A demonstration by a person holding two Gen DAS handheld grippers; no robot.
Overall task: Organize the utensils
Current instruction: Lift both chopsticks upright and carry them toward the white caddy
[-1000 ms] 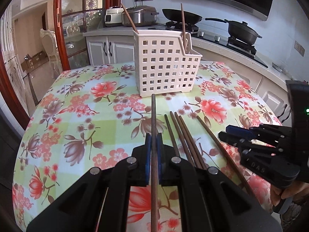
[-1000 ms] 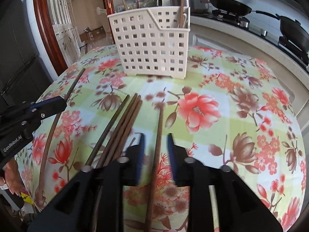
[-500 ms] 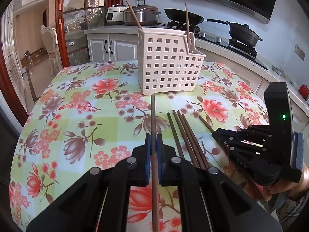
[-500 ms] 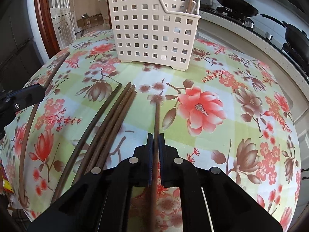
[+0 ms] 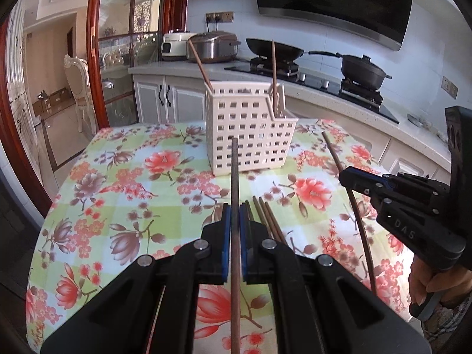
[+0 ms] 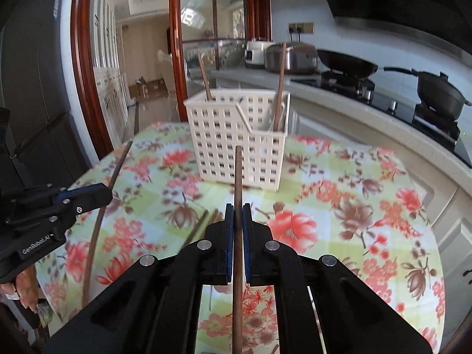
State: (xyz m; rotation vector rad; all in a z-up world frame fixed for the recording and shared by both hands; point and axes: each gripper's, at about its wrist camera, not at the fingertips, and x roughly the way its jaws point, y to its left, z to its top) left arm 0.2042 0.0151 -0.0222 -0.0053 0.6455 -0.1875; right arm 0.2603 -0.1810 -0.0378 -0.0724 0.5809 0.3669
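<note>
Your left gripper [image 5: 235, 215] is pinching one chopstick [image 5: 234, 177] at bottom centre; your right gripper [image 6: 237, 215] is pinching another chopstick [image 6: 237, 183]. Loose chopsticks [image 5: 267, 216] lie mid-frame on the tablecloth [image 5: 132, 177]. Beyond, centre frame, the white basket [image 5: 247, 135] stands upright.

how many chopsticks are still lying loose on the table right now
3 that I can make out, lying side by side on the floral tablecloth just right of the left gripper: the loose chopsticks. Their near ends run behind the jaws, so another may be hidden.
</note>
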